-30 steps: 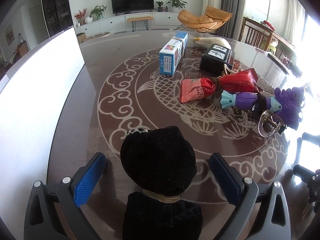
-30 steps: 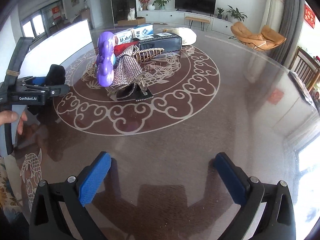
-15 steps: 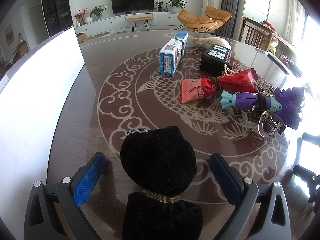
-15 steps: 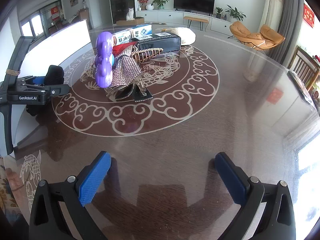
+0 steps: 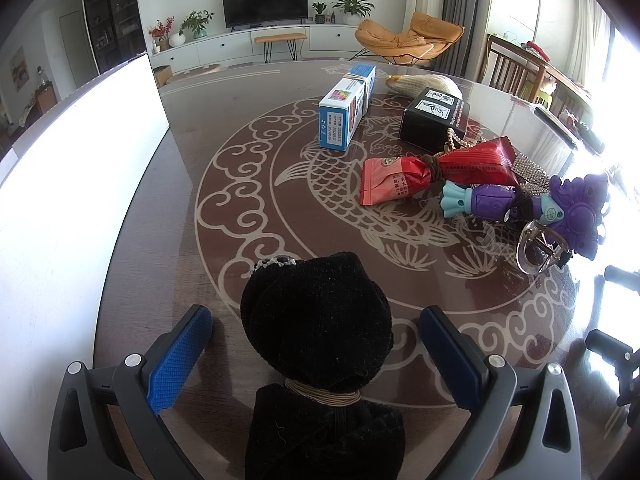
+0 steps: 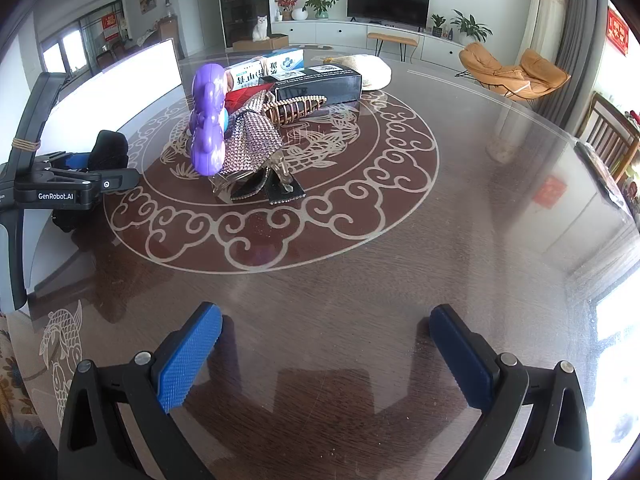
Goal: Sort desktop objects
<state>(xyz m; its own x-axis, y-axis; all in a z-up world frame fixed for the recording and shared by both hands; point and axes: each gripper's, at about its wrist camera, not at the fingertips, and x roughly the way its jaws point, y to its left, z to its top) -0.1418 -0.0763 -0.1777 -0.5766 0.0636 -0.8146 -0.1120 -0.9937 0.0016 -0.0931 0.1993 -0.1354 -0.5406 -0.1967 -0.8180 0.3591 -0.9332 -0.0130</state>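
Observation:
A black velvet pouch (image 5: 320, 332) tied with a cord lies on the round table between the fingers of my left gripper (image 5: 316, 340), which is open and not touching it. The pouch also shows in the right wrist view (image 6: 108, 150). Beyond it lie a red snack packet (image 5: 394, 180), a darker red packet (image 5: 476, 162), a purple toy (image 5: 532, 206), a blue-white box (image 5: 346, 108), a black box (image 5: 434, 118) and a clear hair clip (image 5: 538, 246). My right gripper (image 6: 324, 356) is open and empty over bare table.
A white board (image 5: 72, 184) stands along the table's left side. A cream pouch (image 5: 424, 84) lies behind the boxes. A rhinestone piece (image 6: 252, 140) and a woven clip (image 6: 296, 106) lie by the purple toy (image 6: 208, 120). Chairs stand at the far right.
The left gripper and the pouch have not moved. The right gripper's view has shifted slightly. The hand seen at the left edge one second ago is out of view.

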